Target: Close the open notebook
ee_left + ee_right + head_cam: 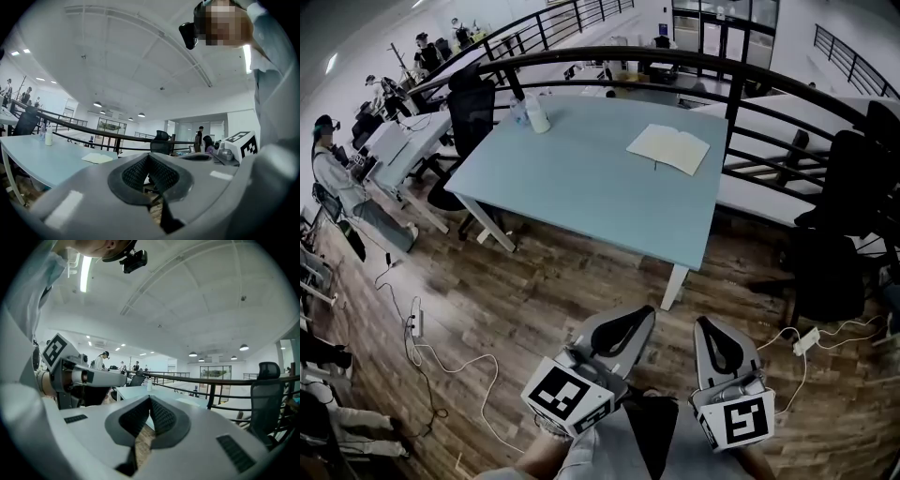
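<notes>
Left gripper (pixel 639 317) and right gripper (pixel 707 326) both have their jaws pressed together on nothing, low over the wooden floor (pixel 525 300); well beyond, the open notebook (pixel 668 148) lies on the far right of the table (pixel 572 187)

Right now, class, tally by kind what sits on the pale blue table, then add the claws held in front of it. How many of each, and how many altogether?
Notebook: 1
Bottles: 2 (white bottle, clear bottle)
Claws: 2 (left claw, right claw)
Total: 5
</notes>
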`<state>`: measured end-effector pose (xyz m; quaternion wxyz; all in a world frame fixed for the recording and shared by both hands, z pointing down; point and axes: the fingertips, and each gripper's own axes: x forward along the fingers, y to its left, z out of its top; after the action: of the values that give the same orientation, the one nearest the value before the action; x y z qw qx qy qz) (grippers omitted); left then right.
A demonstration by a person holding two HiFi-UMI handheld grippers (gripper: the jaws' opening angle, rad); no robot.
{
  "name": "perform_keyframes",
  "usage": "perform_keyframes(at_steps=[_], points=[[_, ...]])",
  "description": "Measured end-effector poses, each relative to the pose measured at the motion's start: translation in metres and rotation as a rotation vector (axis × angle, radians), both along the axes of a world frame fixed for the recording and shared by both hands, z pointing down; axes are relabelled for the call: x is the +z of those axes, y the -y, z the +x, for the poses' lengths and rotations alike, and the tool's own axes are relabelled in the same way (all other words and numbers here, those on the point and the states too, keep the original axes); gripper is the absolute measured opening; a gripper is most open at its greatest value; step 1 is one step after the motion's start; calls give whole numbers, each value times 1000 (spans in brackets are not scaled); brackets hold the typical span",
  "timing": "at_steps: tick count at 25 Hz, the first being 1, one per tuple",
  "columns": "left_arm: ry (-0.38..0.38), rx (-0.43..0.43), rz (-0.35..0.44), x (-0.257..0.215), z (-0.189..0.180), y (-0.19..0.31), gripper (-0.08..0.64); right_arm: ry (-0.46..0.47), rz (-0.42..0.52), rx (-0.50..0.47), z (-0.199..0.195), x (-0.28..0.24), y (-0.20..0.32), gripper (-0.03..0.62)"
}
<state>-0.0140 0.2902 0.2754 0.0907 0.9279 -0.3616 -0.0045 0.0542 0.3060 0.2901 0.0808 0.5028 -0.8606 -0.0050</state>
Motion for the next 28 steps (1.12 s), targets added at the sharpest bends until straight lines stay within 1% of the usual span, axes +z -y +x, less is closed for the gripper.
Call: perform_keyframes(at_steps=[3,9,13,16,23,28], points=[[-3,-8,21,0,6,0,5,-1,11,4,9,1,-4,2],[23,-17,65,-10,13,-6,5,11,11,7,19,4,-9,2],[28,-18,74,-15,15,-6,5,19,22,0,19,-1,-9,2],[25,-8,74,-14,17,-3,5,21,29,12,19,-1,-5,2],[6,24,79,-11,23,24,5,8,20,38,22,4,17,2],[2,46,80,-9,23,55,5,-4,14,55,20,5,48,2]])
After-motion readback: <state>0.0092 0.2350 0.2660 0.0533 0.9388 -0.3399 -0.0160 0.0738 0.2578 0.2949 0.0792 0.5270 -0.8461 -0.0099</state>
